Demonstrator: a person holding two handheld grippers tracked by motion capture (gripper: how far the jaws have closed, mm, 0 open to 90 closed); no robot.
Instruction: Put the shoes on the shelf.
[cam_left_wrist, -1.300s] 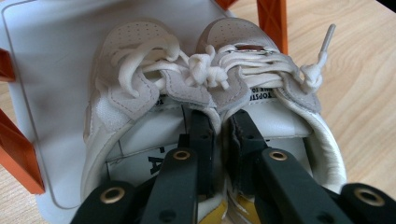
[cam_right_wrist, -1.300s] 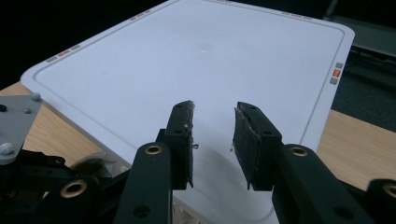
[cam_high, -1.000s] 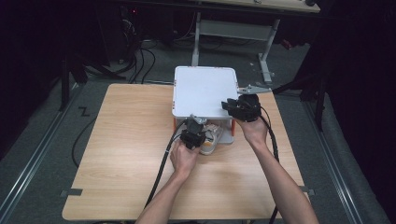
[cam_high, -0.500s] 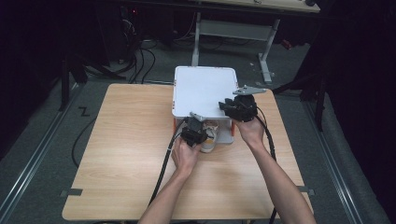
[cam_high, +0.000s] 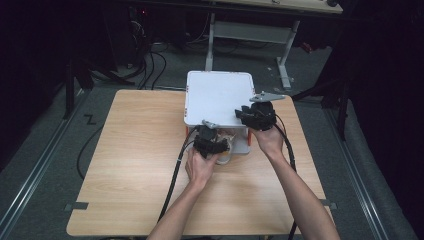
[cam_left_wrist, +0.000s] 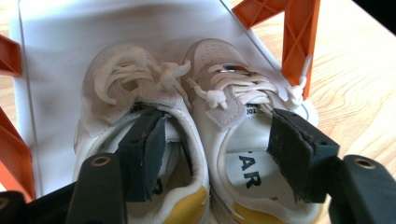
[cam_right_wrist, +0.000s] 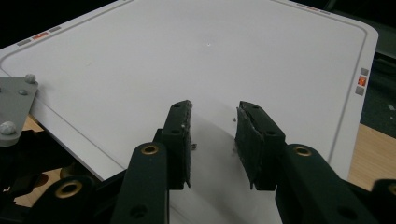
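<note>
the left gripper (cam_left_wrist: 215, 154), just opening, straddles the sneakers' (cam_left_wrist: 196, 140) inner walls; the right gripper (cam_right_wrist: 212, 140) hovers open over the shelf top (cam_right_wrist: 187, 56). a snagged pad could drag a sneaker off.

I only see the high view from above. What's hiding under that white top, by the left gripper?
Observer: A pair of little white shoes with yellow heels, on a white shelf between orange legs.
Operator: Is the left gripper holding them?
Observer: No. The left gripper has just been opening its jaws; the shoes' inner sides lie between its pads, unpressed.
Operator: And the right one?
Observer: The right gripper is open over the white top, nothing between its jaws.
</note>
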